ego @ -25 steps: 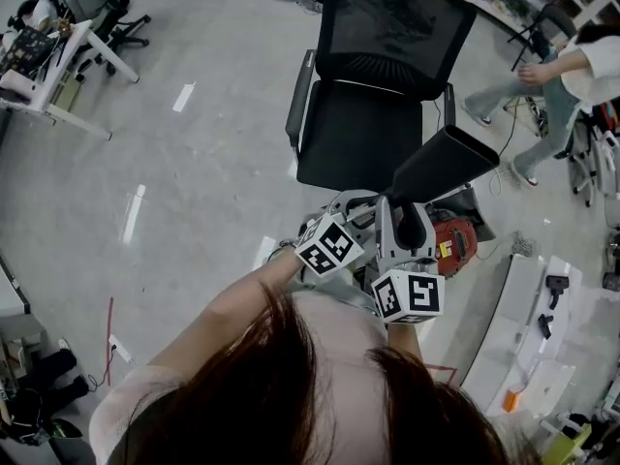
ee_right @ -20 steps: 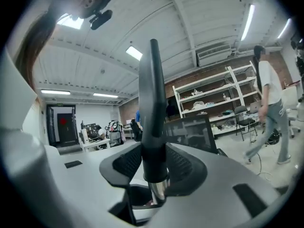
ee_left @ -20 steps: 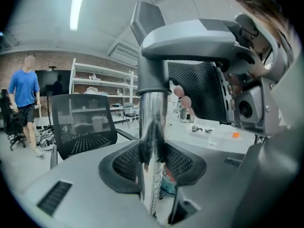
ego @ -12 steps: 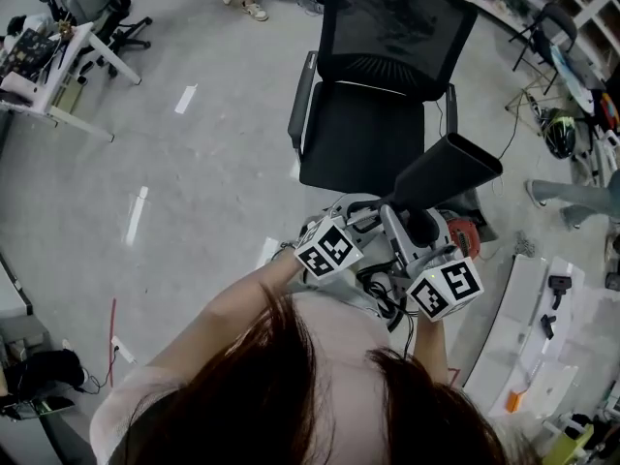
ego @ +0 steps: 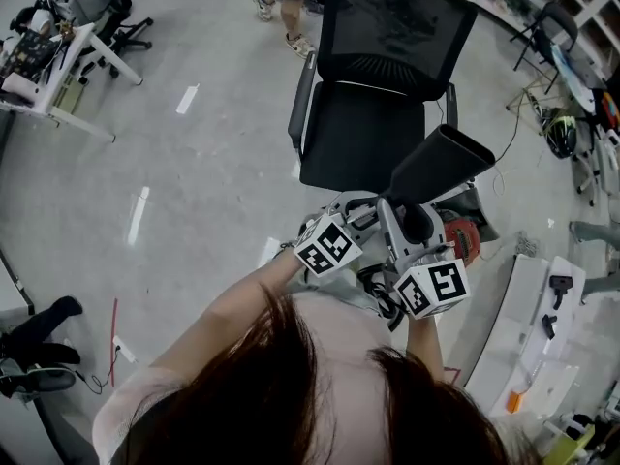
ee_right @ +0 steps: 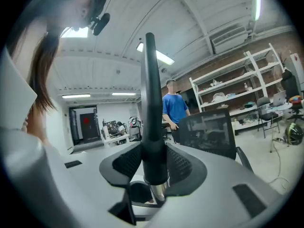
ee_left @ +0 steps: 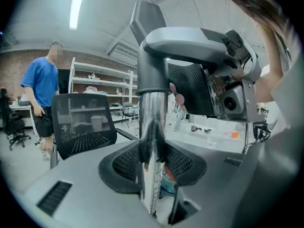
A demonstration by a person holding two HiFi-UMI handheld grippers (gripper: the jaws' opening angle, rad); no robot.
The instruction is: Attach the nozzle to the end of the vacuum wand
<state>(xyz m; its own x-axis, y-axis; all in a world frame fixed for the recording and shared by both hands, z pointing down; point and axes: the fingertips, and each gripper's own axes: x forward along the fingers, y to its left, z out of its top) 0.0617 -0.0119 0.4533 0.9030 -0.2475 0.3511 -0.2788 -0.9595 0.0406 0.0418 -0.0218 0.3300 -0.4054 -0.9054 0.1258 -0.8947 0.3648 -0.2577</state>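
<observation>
Both grippers are up in front of the person, just this side of the black office chair (ego: 373, 114). The left gripper (ee_left: 152, 164) is clamped on the chrome wand (ee_left: 152, 137). The right gripper (ee_right: 155, 163) is clamped on the neck of the black nozzle (ego: 441, 168), which flares up and to the right.

Chrome shows right under the collar, so the joint looks started. The risk now is pushing off-axis, which could jam the collar. That slick tube could also slide through the left jaws.

The count: one nozzle, one wand, two grippers, one chair.
</observation>
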